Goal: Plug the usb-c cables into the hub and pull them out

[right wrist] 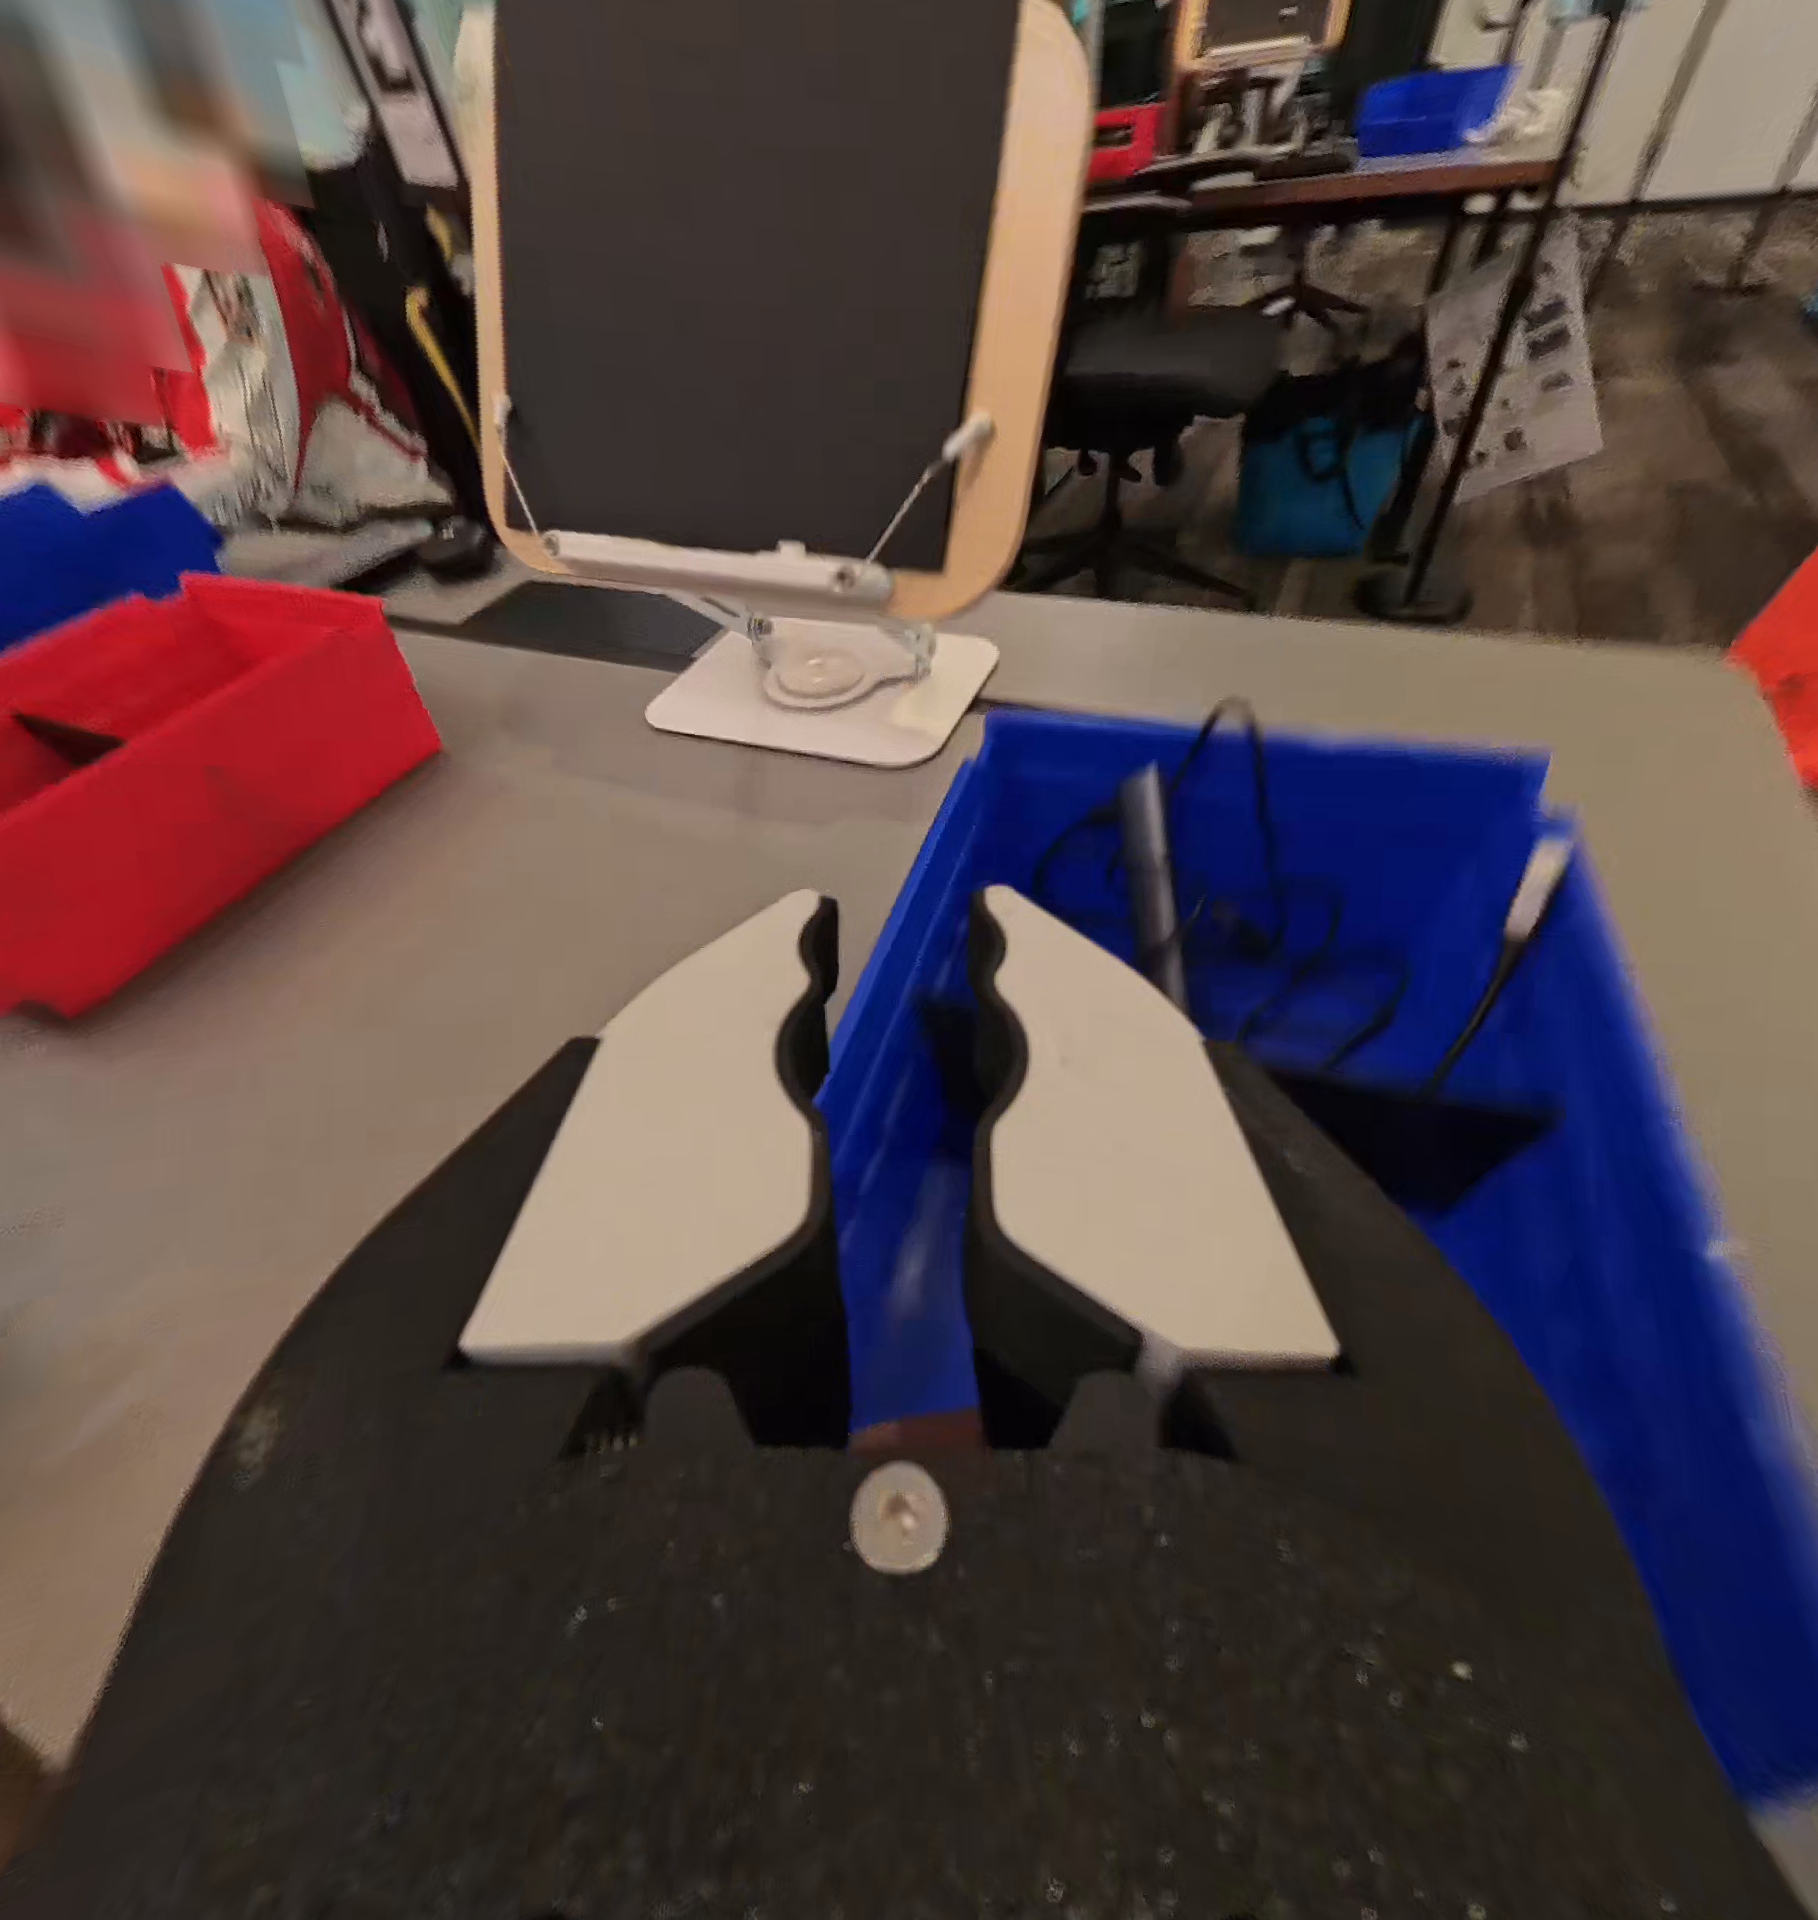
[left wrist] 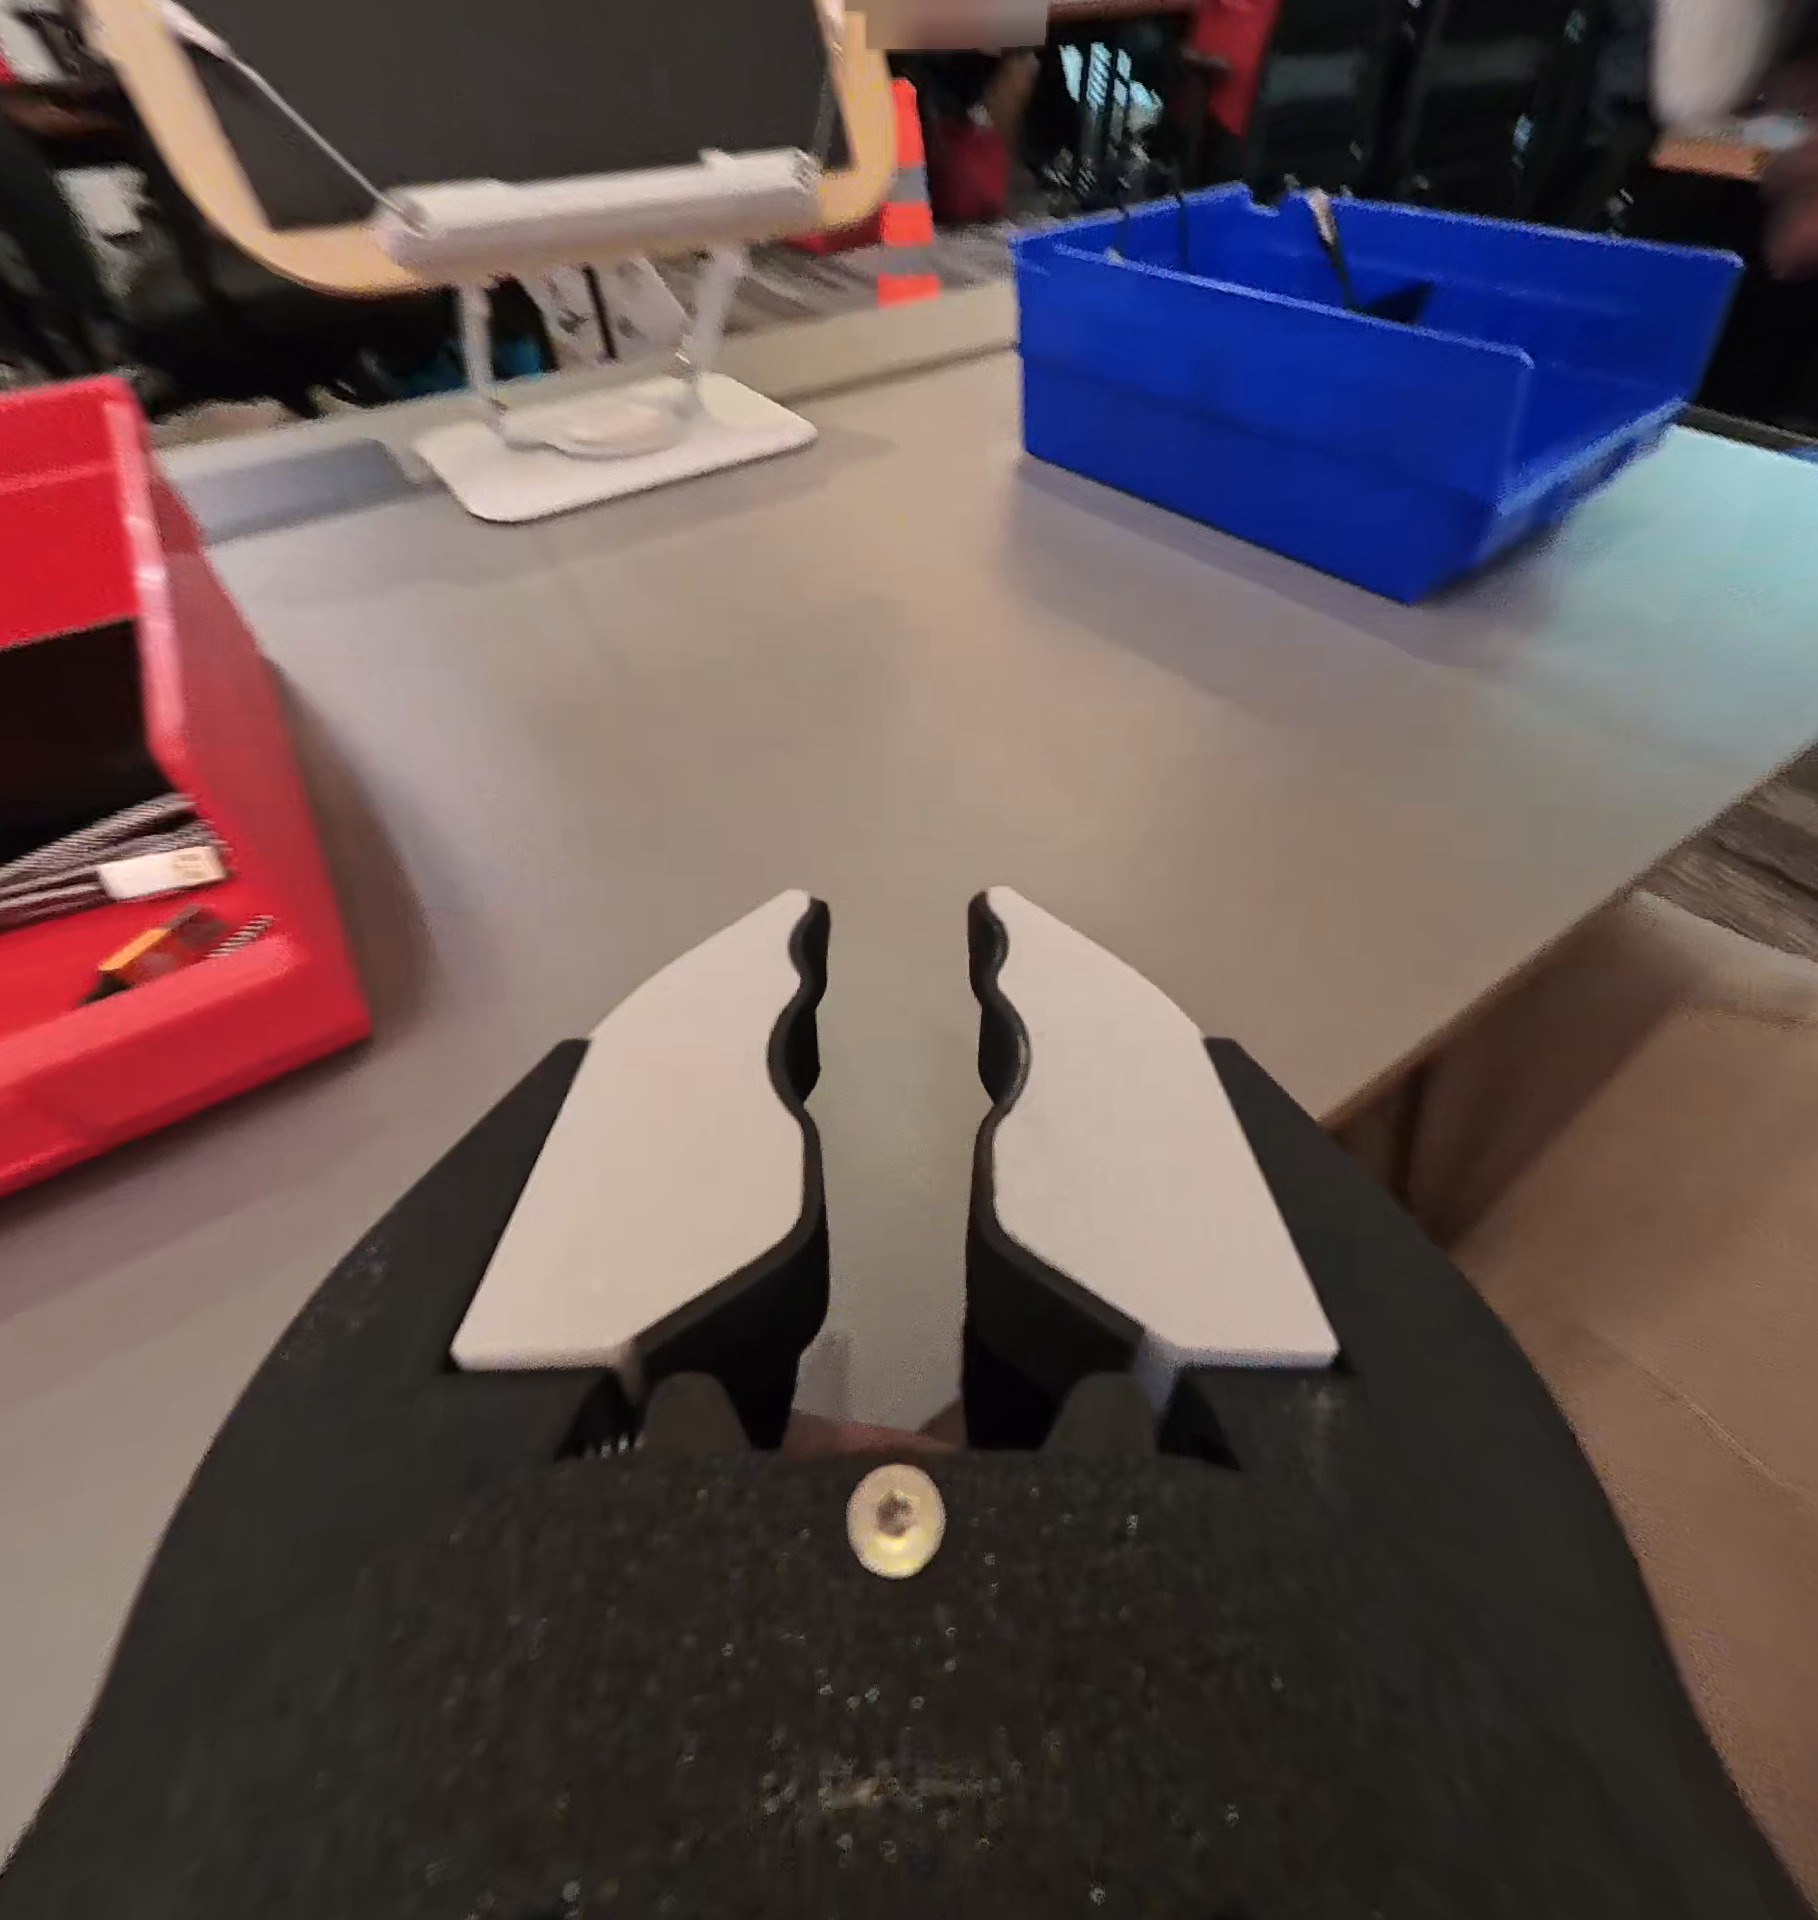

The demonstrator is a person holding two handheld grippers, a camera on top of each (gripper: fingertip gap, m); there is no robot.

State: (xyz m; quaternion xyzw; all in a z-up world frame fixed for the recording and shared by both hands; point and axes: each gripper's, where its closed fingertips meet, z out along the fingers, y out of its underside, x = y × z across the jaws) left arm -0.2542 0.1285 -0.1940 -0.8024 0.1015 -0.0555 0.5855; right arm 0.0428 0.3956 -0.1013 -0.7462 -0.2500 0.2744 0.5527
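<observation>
Right wrist view: released right tongs [right wrist: 903, 914] over blue bin [right wrist: 1611, 1299] holding black cables [right wrist: 1300, 935]; left tongs [left wrist: 898, 914] released.

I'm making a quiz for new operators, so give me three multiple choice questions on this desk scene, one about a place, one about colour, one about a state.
1. Where do the thin black cables lie?
A. in the blue plastic bin
B. on the bare grey tabletop
C. on the white flat-based stand

2. What colour is the bin to the left of the stand?
A. green
B. red
C. yellow

3. What is the left tool doing?
A. gripping a cable
C. clamping a bin wall
B. open, holding nothing

Answers: 1 A, the cables coil inside the blue bin. 2 B, the red plastic bin sits left of the stand. 3 B, only tabletop shows between its fingers.
</observation>
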